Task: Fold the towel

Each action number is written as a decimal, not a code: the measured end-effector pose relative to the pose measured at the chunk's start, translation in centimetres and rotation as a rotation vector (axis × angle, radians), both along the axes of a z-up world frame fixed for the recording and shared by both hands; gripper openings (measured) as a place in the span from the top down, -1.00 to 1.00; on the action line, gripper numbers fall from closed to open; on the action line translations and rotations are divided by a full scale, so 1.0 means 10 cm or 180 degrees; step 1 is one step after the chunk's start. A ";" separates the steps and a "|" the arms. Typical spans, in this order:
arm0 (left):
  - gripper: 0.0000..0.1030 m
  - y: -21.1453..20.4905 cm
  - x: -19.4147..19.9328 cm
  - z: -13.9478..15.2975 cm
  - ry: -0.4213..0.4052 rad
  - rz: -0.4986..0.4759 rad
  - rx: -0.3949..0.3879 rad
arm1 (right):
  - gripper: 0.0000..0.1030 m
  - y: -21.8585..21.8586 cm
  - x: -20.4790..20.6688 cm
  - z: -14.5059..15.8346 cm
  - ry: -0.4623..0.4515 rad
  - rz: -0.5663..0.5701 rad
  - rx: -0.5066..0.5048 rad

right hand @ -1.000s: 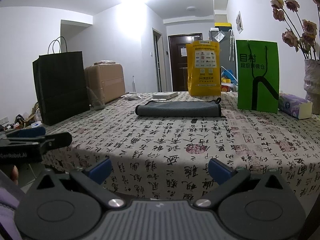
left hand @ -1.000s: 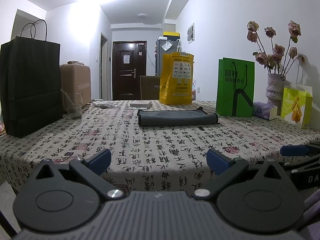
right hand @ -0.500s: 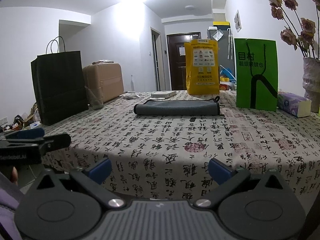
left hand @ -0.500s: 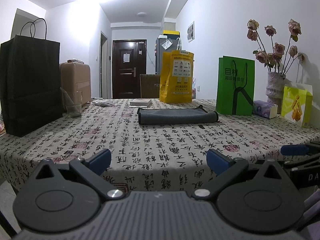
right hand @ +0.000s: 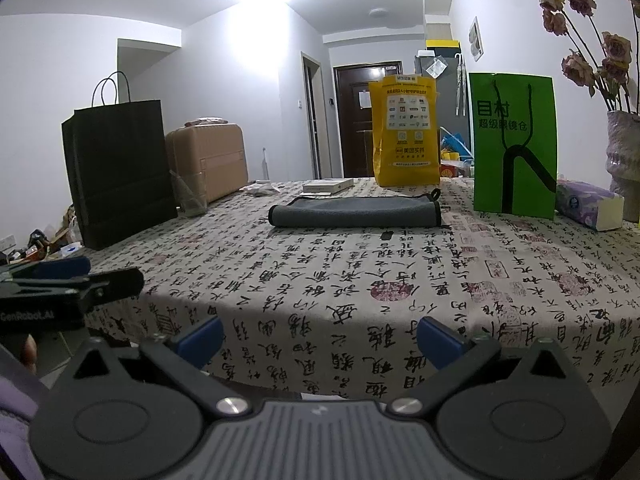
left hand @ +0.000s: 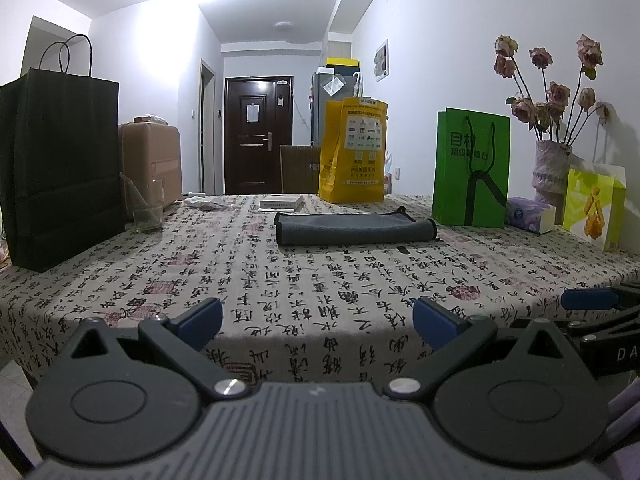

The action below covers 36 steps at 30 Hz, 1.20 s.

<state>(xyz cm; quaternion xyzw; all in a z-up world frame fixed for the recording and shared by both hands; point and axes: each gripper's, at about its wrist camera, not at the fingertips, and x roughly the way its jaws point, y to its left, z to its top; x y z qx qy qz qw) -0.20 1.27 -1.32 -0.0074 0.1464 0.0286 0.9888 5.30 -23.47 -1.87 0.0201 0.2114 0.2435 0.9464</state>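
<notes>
Approach step: both your left gripper [left hand: 316,322] and right gripper [right hand: 318,336] have fingers wide apart, empty, well short of the towel [right hand: 354,211]; reach its near edge next.

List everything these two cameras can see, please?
towel: 1, grey, folded, mid-table
tablecloth: 1, beige with black script
black bag: 1, table's left
glass: 1, clear, beside black bag
suitcase: 1, tan, behind glass
book: 1, white, behind towel
yellow bag: 1, far edge
green bag: 1, right
tissues: 1, purple pack
vase: 1, dried roses
left tool: open, blue tips
right tool: open, blue tips
</notes>
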 end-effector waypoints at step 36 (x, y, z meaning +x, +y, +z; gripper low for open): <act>-1.00 -0.01 0.08 -0.06 0.0177 0.0028 0.0034 | -1.00 0.00 0.07 -0.07 0.0147 -0.0026 -0.0005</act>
